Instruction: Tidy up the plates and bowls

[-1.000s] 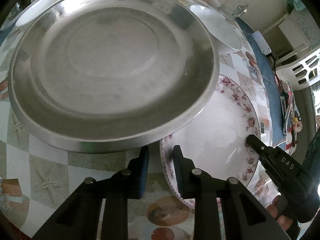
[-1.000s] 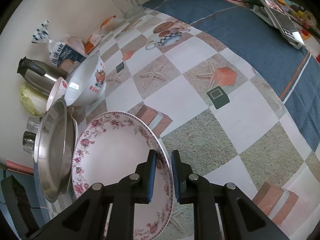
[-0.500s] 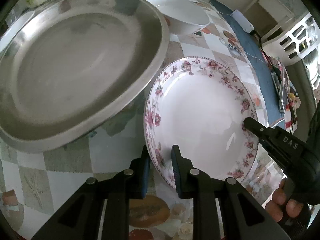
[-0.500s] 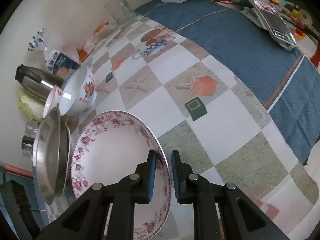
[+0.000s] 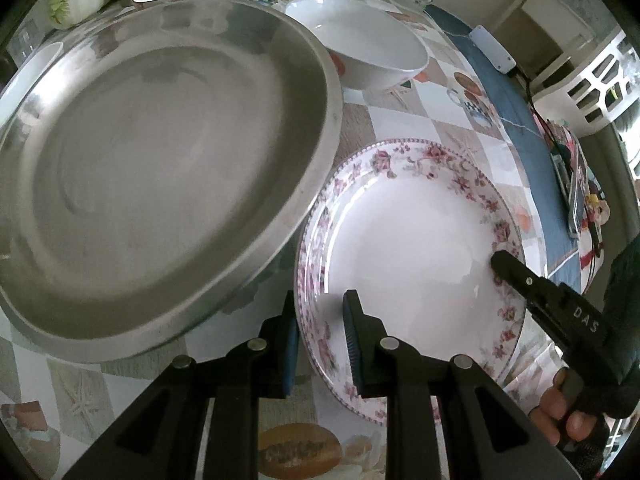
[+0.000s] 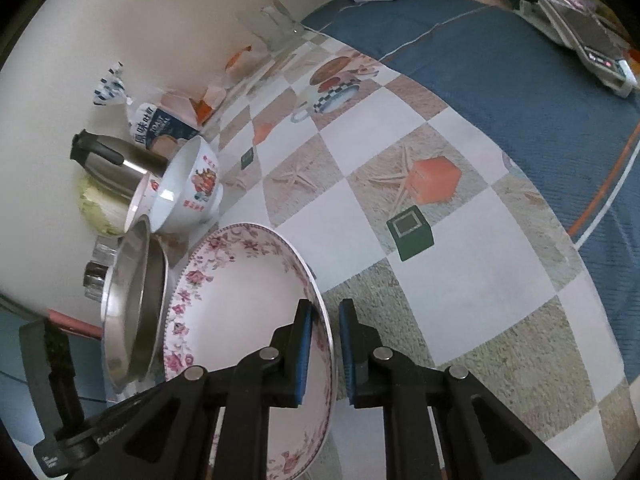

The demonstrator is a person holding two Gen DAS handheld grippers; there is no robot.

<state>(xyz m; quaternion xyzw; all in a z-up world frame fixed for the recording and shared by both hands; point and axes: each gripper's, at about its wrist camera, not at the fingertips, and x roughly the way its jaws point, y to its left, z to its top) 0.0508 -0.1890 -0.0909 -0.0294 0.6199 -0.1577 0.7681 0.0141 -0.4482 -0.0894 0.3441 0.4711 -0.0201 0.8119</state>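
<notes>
Both the left tongs [image 5: 320,330] and the right tongs [image 6: 323,354] are clenched on the round white floral-rimmed plate [image 5: 408,252], tilted at lower centre; its near rim is hidden behind their fingers.

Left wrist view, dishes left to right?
Steel plate → floral plate → right hand-held gripper on the floral plate's right rim.
</notes>
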